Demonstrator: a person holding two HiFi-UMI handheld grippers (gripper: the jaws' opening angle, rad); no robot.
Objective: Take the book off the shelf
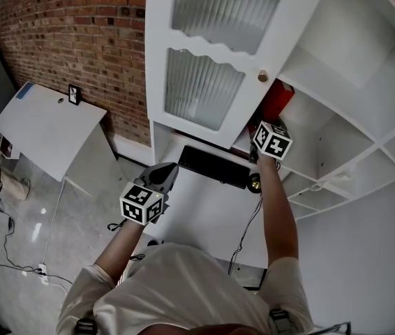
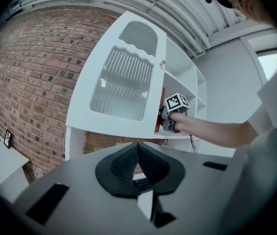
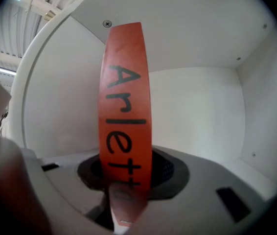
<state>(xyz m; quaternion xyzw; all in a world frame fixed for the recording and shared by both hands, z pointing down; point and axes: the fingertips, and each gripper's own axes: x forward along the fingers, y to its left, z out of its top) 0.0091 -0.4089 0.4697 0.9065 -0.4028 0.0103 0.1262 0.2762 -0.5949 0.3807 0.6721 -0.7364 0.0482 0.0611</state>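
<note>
A red book [image 3: 125, 106] with black lettering on its spine stands upright in a white shelf compartment [image 3: 202, 111]. In the head view the book [image 1: 276, 98] shows just behind the open cabinet door. My right gripper [image 3: 125, 180] reaches into that compartment with the spine between its jaws, and the pads lie against both sides of it. Seen from the left gripper view, the right gripper [image 2: 169, 121] is at the book [image 2: 162, 99]. My left gripper [image 2: 138, 156] hangs back over the desk, shut on nothing; in the head view it [image 1: 164, 175] is at lower left.
The cabinet door [image 1: 215, 54] with ribbed glass stands open left of the book. A black keyboard [image 1: 215, 166] lies on the white desk [image 1: 211, 215] below the shelves. A brick wall [image 1: 65, 26] and a tilted white table [image 1: 44, 128] are at left, with cables [image 1: 9, 257] on the floor.
</note>
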